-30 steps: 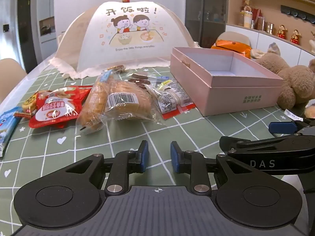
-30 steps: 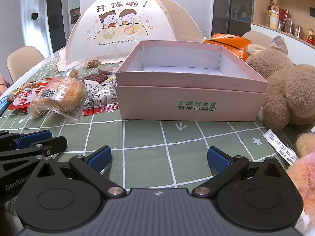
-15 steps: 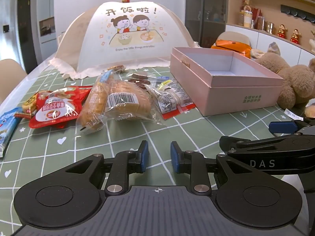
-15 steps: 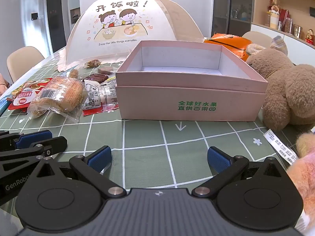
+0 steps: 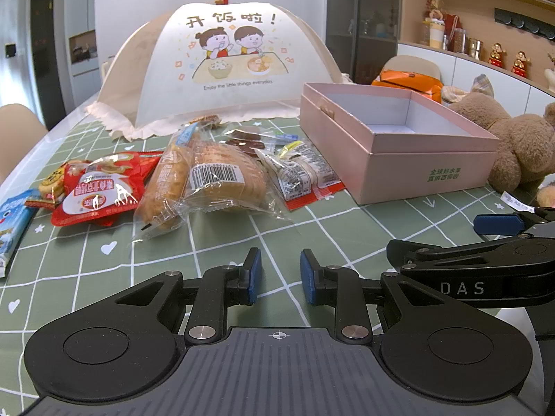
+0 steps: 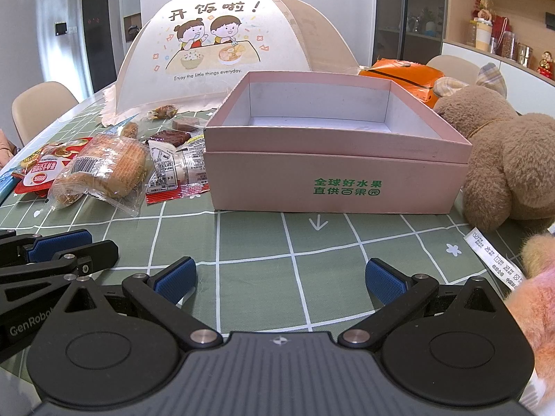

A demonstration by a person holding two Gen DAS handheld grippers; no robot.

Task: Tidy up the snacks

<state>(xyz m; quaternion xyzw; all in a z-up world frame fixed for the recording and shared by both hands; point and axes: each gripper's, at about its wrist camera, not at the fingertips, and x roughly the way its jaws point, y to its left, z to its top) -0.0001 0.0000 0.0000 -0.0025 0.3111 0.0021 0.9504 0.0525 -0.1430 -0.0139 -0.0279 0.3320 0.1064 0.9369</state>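
An open, empty pink box [image 5: 399, 149] [image 6: 333, 159] stands on the green checked tablecloth. To its left lies a heap of snacks: a clear-wrapped bread pack [image 5: 208, 180] [image 6: 104, 163], a red packet [image 5: 100, 190], small white-and-red packets [image 5: 301, 176] [image 6: 173, 170], dark brown sweets [image 5: 246, 140] and a blue packet [image 5: 14, 222]. My left gripper [image 5: 277, 275] hovers low over bare cloth in front of the snacks, jaws a narrow gap apart and empty. My right gripper [image 6: 281, 280] is wide open and empty in front of the box.
A mesh food cover [image 5: 222, 66] stands behind the snacks. A brown teddy bear [image 6: 513, 159] lies right of the box, with an orange bag [image 6: 402, 76] behind and a pink plush [image 6: 534, 298] at the near right. A chair [image 6: 38, 107] stands at the left.
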